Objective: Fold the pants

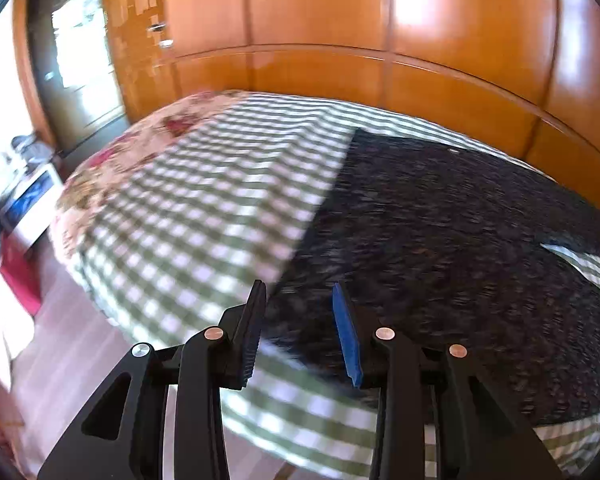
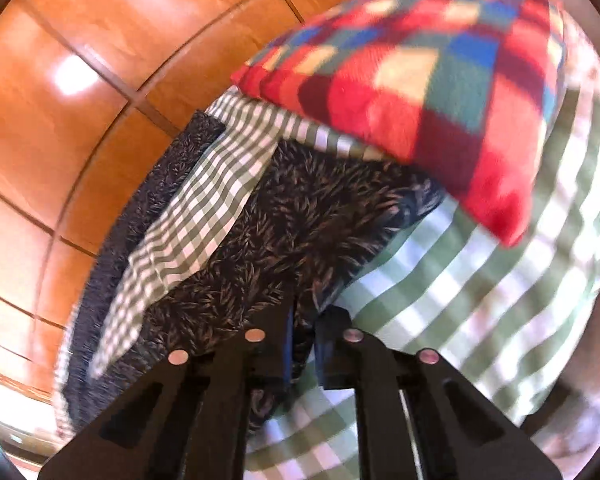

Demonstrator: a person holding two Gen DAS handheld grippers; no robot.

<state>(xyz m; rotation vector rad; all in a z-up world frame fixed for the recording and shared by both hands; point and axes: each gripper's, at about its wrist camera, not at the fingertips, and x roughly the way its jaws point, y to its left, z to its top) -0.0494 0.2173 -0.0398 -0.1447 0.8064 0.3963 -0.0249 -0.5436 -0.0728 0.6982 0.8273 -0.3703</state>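
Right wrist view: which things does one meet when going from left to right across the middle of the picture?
wooden wall panels → dark patterned pants → red plaid pillow → green checked bedsheet

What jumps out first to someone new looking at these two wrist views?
The dark leaf-print pants spread flat over the green-and-white checked bedsheet dominate the left wrist view, with the left gripper open at their near edge. In the right wrist view, a bright red, blue and green checked pillow sits at the upper right, past the pants. The right gripper is shut on a fold of the pants, and glossy orange wood panelling backs the bed.
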